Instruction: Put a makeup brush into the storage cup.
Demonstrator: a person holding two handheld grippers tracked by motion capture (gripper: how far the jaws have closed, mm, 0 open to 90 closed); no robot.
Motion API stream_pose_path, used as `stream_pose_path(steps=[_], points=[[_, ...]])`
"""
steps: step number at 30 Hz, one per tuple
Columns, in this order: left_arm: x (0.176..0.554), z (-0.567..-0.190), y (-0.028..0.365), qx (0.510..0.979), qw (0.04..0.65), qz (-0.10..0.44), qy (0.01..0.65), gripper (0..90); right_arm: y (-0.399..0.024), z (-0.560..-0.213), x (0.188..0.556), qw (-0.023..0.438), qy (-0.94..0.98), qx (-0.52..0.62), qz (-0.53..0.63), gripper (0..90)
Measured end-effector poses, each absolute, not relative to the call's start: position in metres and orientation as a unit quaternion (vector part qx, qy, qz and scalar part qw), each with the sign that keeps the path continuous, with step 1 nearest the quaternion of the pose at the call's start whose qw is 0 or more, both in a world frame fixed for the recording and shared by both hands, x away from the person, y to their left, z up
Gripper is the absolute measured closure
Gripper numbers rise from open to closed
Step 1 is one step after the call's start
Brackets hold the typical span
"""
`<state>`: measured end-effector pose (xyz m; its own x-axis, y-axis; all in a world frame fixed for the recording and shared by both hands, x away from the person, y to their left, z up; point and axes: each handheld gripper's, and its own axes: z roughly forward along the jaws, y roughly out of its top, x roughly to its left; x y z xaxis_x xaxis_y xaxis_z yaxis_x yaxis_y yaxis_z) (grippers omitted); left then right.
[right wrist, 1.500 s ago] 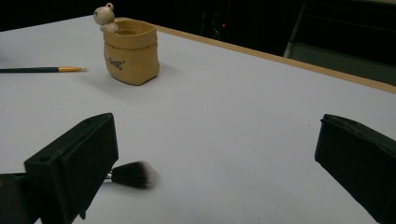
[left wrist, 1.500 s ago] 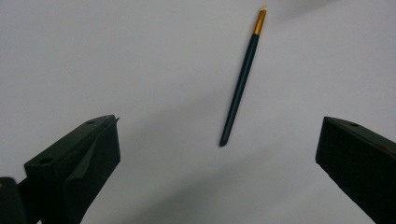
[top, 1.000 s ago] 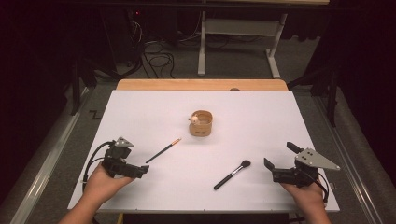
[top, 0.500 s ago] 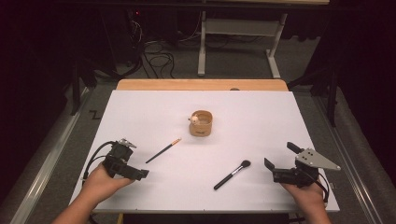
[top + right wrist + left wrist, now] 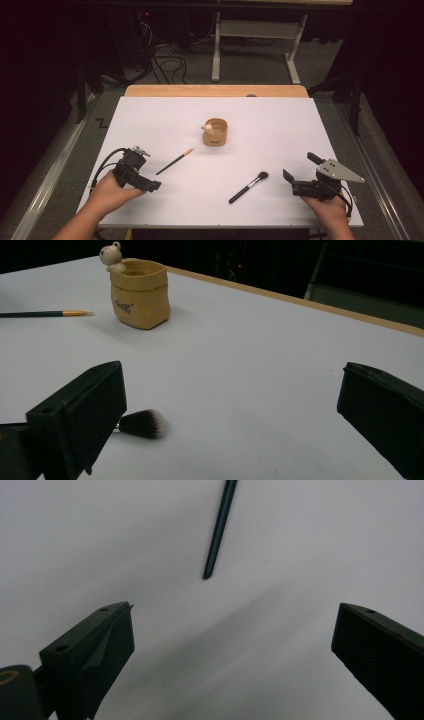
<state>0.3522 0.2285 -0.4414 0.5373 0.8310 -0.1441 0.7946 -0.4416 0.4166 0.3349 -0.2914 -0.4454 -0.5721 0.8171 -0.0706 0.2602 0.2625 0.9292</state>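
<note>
The left tool (image 5: pixel 152 186) stands wide and empty, the thin pencil (image 5: pixel 219 527) lying flat on the bench (image 5: pixel 165 120) just ahead of its jaws. The right tool (image 5: pixel 295 176) is wide too. Closing too high could roll the pencil away.

A white table (image 5: pixel 150 115) with a wooden strip along its far edge is seen from above. A small tan pot (image 5: pixel 215 132) is set near the middle, a little toward 12 o'clock. A pencil (image 5: pixel 175 161) is laid at about 8 o'clock from the pot, its orange end turned toward it. A brush (image 5: pixel 248 187) is laid at about 5 o'clock, bristles toward the pot.
</note>
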Motion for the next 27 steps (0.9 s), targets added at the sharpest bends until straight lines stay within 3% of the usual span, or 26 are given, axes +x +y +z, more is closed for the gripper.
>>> stream_pose_path(steps=[15,27], points=[[0.363,-0.436,0.208,0.852,0.241,0.039,0.463,4.8,-0.292,-0.445,0.334,0.286,0.738,0.366,0.489,0.3],[0.382,-0.436,0.196,0.853,0.247,0.040,0.458,10.4,-0.292,-0.446,0.334,0.284,0.739,0.364,0.490,0.3]])
